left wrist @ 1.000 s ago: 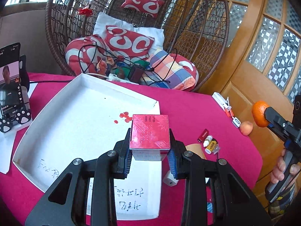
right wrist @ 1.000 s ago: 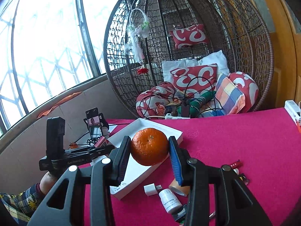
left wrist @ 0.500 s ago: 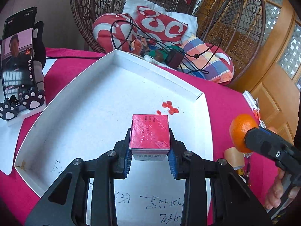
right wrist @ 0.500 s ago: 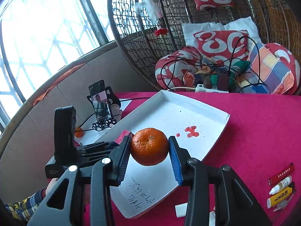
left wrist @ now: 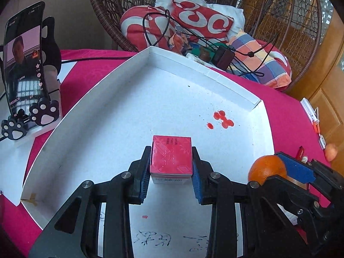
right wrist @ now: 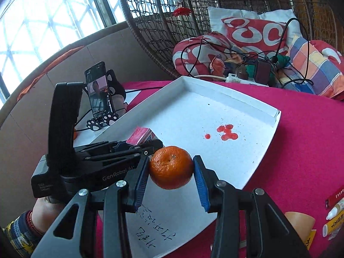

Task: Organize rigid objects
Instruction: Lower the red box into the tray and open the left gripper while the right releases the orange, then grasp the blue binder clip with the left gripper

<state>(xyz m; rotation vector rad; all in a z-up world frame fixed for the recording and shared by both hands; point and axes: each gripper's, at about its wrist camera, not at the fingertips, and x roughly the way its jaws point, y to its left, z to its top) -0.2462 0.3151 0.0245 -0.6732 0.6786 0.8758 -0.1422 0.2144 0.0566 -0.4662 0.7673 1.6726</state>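
Observation:
A white shallow tray (left wrist: 120,111) lies on the magenta table; it also shows in the right wrist view (right wrist: 193,107). My left gripper (left wrist: 171,167) is shut on a red square box (left wrist: 171,155) held low over the tray's near middle; the box also shows in the right wrist view (right wrist: 140,135). My right gripper (right wrist: 171,167) is shut on an orange tangerine (right wrist: 171,167), held over the tray's near edge beside the left gripper. The tangerine also shows in the left wrist view (left wrist: 266,168) at the tray's right rim.
Red stains (left wrist: 222,119) mark the tray floor. A phone on a paw-shaped stand (left wrist: 23,68) stands left of the tray. A wicker chair with cushions and cables (left wrist: 204,21) is behind. Small bottles and a red packet (right wrist: 334,212) lie right of the tray.
Both grippers moved forward and down over the tray, still holding the box and the tangerine. The right gripper came in close beside the left one.

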